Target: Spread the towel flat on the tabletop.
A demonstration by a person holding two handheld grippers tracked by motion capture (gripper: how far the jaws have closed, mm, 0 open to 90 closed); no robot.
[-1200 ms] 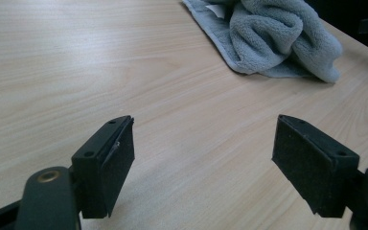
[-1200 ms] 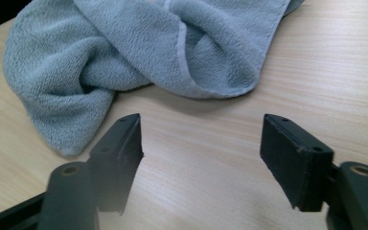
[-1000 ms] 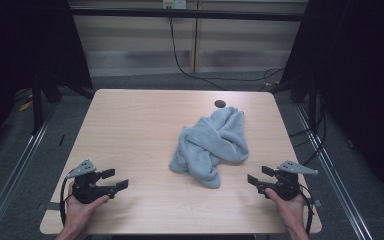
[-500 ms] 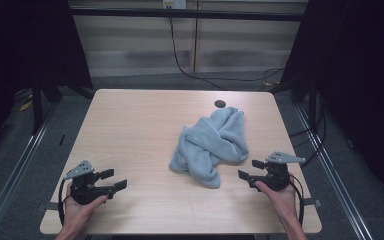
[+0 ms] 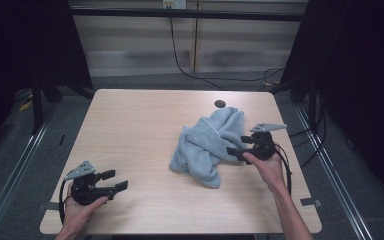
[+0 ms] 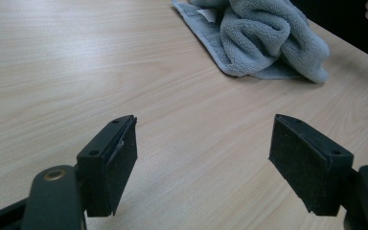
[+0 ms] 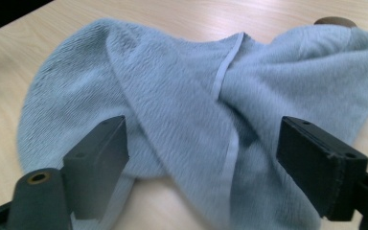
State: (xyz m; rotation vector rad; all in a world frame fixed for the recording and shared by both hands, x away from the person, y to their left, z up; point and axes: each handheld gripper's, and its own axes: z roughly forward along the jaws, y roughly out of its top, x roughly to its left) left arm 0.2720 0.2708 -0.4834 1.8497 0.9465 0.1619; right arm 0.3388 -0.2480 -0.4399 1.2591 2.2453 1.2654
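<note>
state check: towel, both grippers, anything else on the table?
towel: crumpled in a heap, not folded, lying on the table
right gripper: jaws just been opening, wide apart at the towel's right edge, cloth ahead of them, nothing pinched
left gripper: open, empty, low over bare wood near the front left corner
dark round spot: flat on the tabletop just beyond the towel

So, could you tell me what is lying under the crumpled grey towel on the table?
The towel rests directly on the wooden table. A small dark round spot shows past its far edge. Anything beneath its folds is covered.
</note>
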